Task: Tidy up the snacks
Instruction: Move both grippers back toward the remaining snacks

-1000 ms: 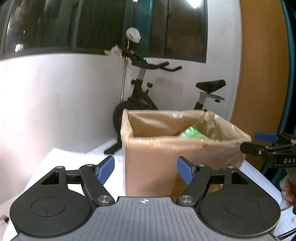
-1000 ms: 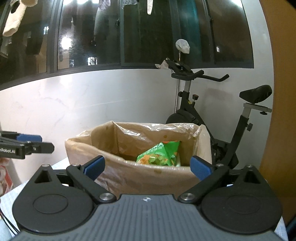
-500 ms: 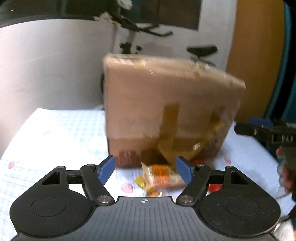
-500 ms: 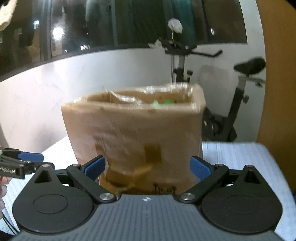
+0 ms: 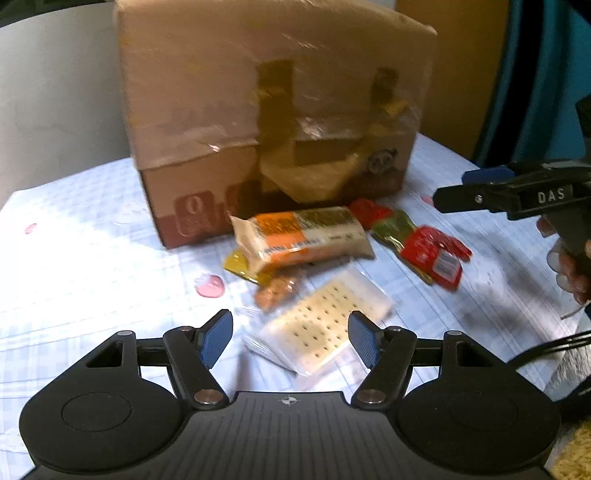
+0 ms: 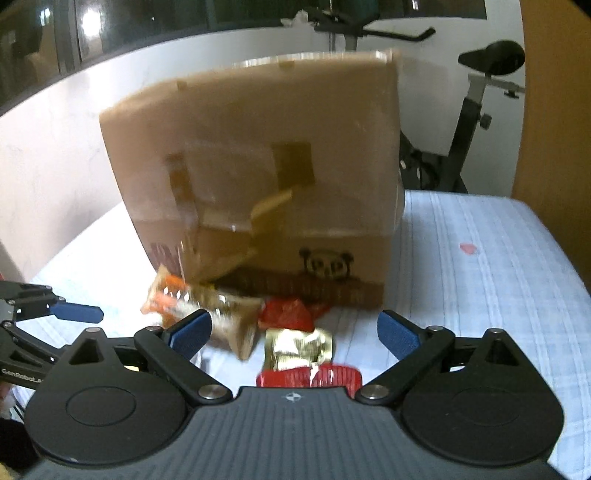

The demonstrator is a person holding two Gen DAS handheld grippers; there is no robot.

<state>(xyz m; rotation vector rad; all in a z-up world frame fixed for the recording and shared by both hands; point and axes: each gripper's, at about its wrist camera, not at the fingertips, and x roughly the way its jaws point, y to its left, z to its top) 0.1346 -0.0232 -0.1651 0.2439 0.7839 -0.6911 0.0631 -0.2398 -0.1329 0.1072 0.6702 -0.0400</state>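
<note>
Both feeds dim and warm-tinted from my end, colour noisy. Left wrist view: the cardboard box (image 5: 273,122) is smeared by motion blur, its print unreadable; the cracker packet (image 5: 317,328) low in frame is soft too. The desk cloth (image 5: 92,280) blows out to near white at centre left. My own left tongs (image 5: 290,338) stay sharp in the foreground, while the right tongs (image 5: 476,184) at the right edge are soft.

Right wrist view: same smear on the box and on the wrappers (image 6: 295,343) below it. A lamp reflection (image 6: 90,24) glares in the dark window (image 6: 44,48), upper left. The wall line bows hard toward the frame edges, and the corners go dark.
</note>
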